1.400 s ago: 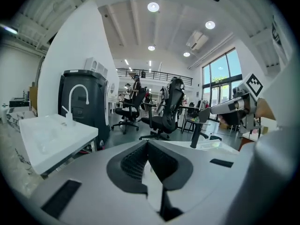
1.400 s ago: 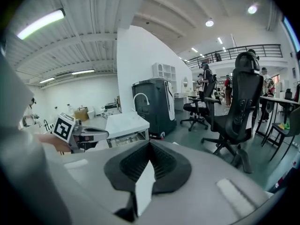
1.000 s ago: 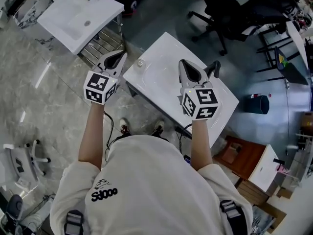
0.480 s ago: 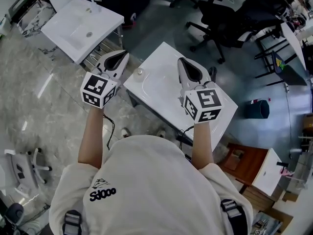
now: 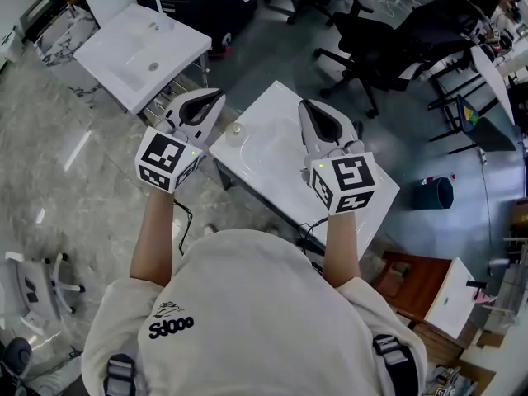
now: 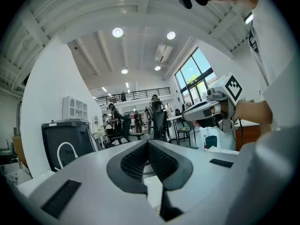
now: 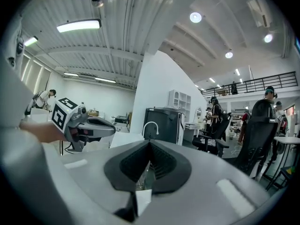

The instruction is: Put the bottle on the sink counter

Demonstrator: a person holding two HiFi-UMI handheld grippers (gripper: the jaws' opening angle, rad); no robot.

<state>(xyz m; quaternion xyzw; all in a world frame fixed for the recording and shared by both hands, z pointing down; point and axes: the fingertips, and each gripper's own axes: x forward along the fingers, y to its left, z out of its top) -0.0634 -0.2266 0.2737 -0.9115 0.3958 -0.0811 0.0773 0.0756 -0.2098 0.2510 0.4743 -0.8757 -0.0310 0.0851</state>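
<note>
Both grippers have come up a little and rolled slightly over the last second, while the bottle has kept its place on the counter.

Head view: the left gripper (image 5: 216, 97) hangs over the left corner of the white sink counter (image 5: 276, 167), and the right gripper (image 5: 304, 107) hangs over the counter's middle, each held about level. The bottle (image 5: 237, 129), small and clear and seen from above, stands on the counter near that left corner, just right of the left gripper's tip and touched by neither gripper. A second white sink (image 5: 136, 44) sits well apart at upper left, black office chairs (image 5: 371, 31) stand beyond the counter, and a blue bin (image 5: 435, 192) is on the floor at right.

Left gripper view: the left gripper (image 6: 148, 142) has its two dark ribbed pads pressed together with nothing between them. The right gripper (image 6: 206, 112) shows off to the right, level with it. A black cabinet (image 6: 65, 144) with a white tap stands at left.

Right gripper view: the right gripper (image 7: 150, 143) is likewise fully closed and empty. The left gripper (image 7: 101, 127) appears at left, and the black cabinet (image 7: 161, 123) stands straight ahead.
</note>
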